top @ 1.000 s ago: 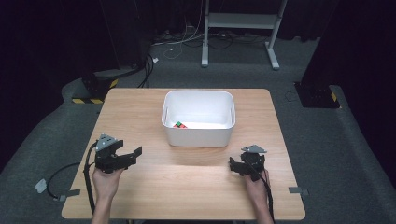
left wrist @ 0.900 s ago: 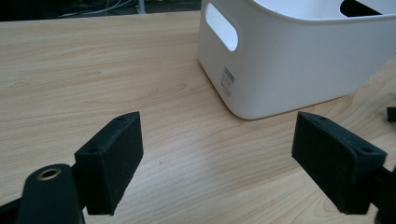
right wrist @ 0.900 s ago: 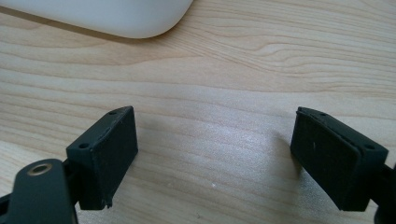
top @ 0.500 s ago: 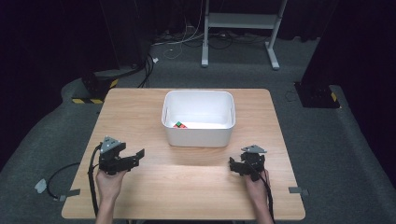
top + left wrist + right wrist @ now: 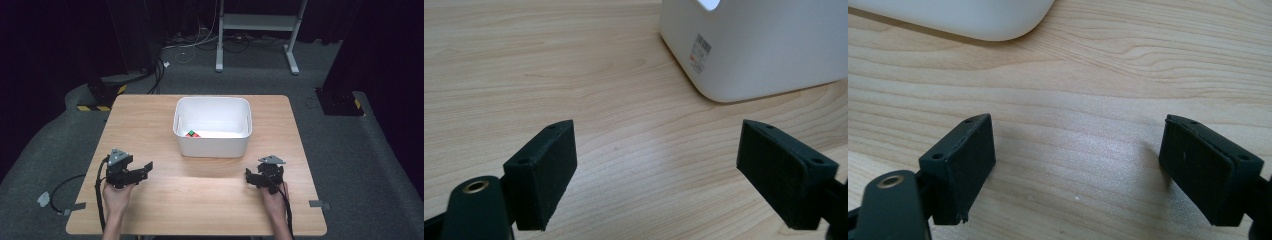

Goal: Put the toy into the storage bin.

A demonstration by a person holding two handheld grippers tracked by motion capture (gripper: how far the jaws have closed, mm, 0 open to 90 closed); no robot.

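A white plastic bin (image 5: 212, 145) stands at the middle of the wooden table (image 5: 150, 120), with a small red and green object (image 5: 192, 134) lying inside it. My left gripper (image 5: 146, 169) rests near the table's front left, held by a hand, pointing right toward the bin. In the left gripper view its jaws stand wide apart with nothing between them, and the bin's corner (image 5: 754, 55) lies ahead at upper right. My right gripper (image 5: 248, 176) sits at the front right, open over bare wood (image 5: 1078, 130), the bin's lower edge (image 5: 973, 20) just ahead.
Beyond the table's far edge lie cables (image 5: 200, 47) on the grey floor, a white metal stand (image 5: 257, 22) and black equipment with yellow-black stripes (image 5: 102, 95). Another dark base (image 5: 340, 102) stands at the right. Open wood lies between the two grippers.
My left gripper has slid a little toward the table's front edge and slightly right. The right gripper and the bin have stayed put.
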